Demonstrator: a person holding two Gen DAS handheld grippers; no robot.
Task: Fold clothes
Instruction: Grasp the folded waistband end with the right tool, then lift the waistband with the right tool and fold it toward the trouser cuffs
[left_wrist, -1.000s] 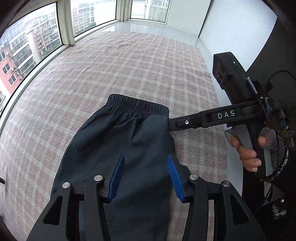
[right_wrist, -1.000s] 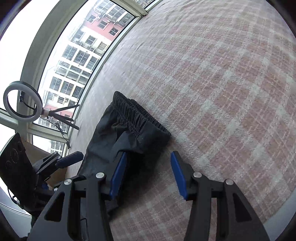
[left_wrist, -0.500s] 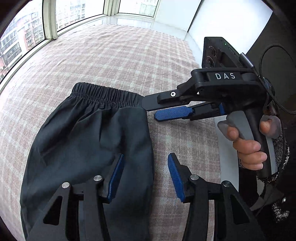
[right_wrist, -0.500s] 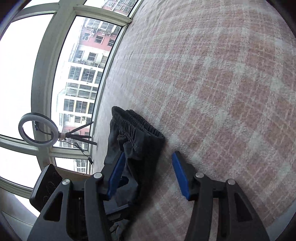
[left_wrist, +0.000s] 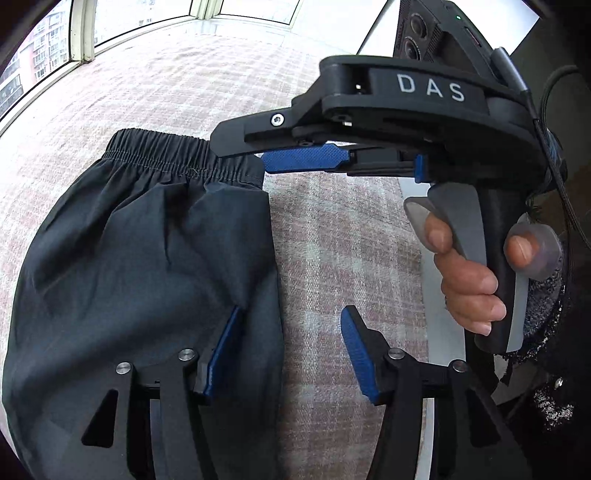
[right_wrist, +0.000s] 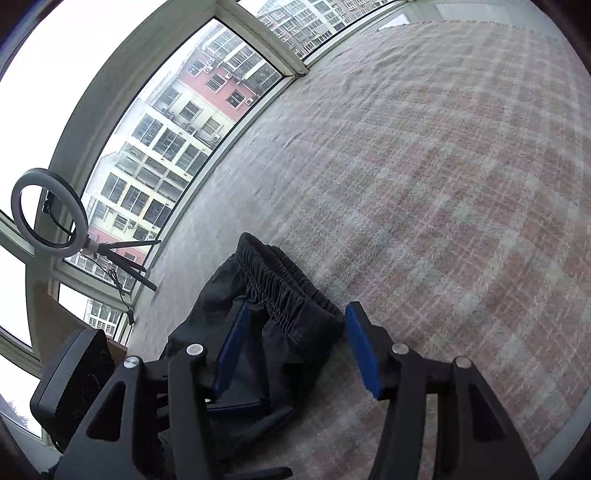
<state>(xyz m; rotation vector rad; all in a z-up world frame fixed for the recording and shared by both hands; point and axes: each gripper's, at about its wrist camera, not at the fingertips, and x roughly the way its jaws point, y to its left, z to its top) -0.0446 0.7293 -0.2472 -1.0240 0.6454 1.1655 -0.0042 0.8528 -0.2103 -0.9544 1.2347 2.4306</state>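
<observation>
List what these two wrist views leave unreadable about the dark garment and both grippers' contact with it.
- Dark garment: in the left wrist view its lower part is cut off by the frame edge and the left gripper.
- Right gripper: open astride the waistband; contact cannot be told.
- Garment's far side: in the right wrist view, hidden behind the waistband and gripper body.

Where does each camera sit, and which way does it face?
Left wrist: on the left gripper, looking along its open fingers at the dark shorts; right gripper and hand show.
Right wrist: on the right gripper, open, facing the elastic waistband, the window and the ring light.
Both share the shorts and the plaid cloth.
</observation>
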